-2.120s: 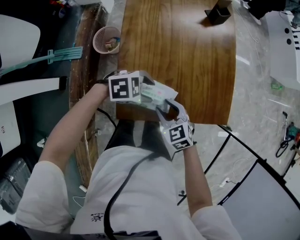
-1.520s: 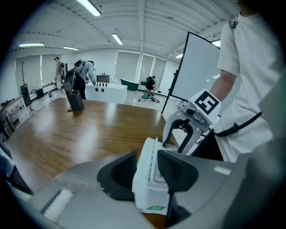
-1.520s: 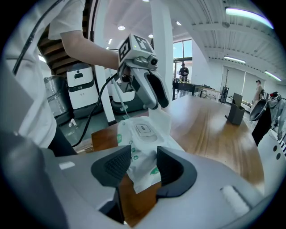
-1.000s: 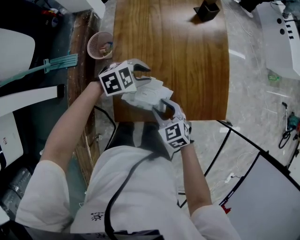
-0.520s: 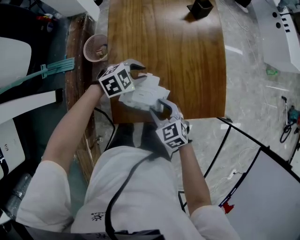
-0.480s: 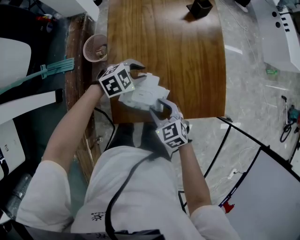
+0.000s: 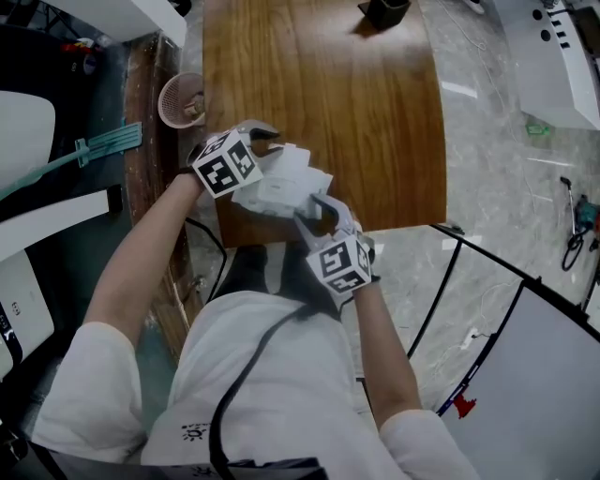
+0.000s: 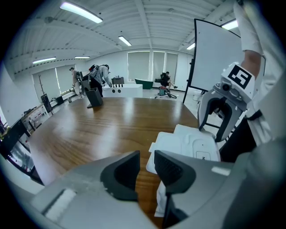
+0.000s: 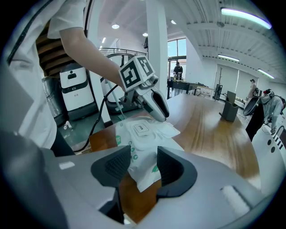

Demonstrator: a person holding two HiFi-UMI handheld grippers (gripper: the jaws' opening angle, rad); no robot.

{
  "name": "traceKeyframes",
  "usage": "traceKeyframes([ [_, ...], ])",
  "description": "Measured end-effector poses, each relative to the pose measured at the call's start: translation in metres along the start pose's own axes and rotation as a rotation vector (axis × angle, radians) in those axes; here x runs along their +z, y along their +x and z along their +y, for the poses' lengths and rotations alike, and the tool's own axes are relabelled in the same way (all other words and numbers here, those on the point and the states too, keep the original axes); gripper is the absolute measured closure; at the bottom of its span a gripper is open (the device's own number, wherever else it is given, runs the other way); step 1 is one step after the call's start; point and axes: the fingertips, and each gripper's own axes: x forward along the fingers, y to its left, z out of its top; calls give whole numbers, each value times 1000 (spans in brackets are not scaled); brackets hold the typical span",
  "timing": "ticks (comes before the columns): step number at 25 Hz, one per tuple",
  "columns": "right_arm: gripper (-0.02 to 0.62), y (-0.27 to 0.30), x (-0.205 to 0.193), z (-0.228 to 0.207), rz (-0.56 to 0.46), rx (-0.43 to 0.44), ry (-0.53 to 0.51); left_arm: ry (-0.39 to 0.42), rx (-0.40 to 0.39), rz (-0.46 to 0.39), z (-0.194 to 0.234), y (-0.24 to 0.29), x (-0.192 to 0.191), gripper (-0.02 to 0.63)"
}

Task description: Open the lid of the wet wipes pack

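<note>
The white wet wipes pack (image 7: 281,186) with green print lies at the near edge of the wooden table (image 7: 356,103). Its white lid flap (image 7: 298,161) appears folded back on the far side. My right gripper (image 9: 137,169) is shut on the pack's near corner (image 9: 142,172) and holds it still. My left gripper (image 7: 270,145) hangs at the pack's far left end. Its jaws are closing with only a narrow gap, and nothing is between them (image 8: 146,172). The pack (image 8: 190,144) lies just right of them. In the right gripper view the left gripper (image 9: 161,112) points down at the lid (image 9: 142,128).
A black holder (image 7: 380,11) stands at the table's far end. On the floor at the left are a pink basket (image 7: 178,98) and a green long-handled tool (image 7: 94,150). White equipment (image 7: 553,56) is at the upper right. People stand far off across the room (image 8: 96,76).
The left gripper has come off the top of the pack to its far left end and sunk a little. The white lid flap now shows. The right gripper has kept its hold.
</note>
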Motion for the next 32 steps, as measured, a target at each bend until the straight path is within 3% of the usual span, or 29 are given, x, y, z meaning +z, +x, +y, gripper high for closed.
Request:
traceKeyframes([
  [6,403,-7,0,2,-11,-14,18,-12,44,-38,5,-15,7,477],
  [11,422,-21,9,-5,-62,-54,110,-15,63,-97,0,-36,21,480],
  [19,573,-71,56,-14,-272,-194,272,-9,119,-239,-23,-98,50,585],
  [28,586,-135,109,15,-481,-317,340,-31,163,-450,-70,-183,79,603],
  [32,586,-162,135,29,-571,-366,363,-120,108,-568,-93,-222,92,603],
])
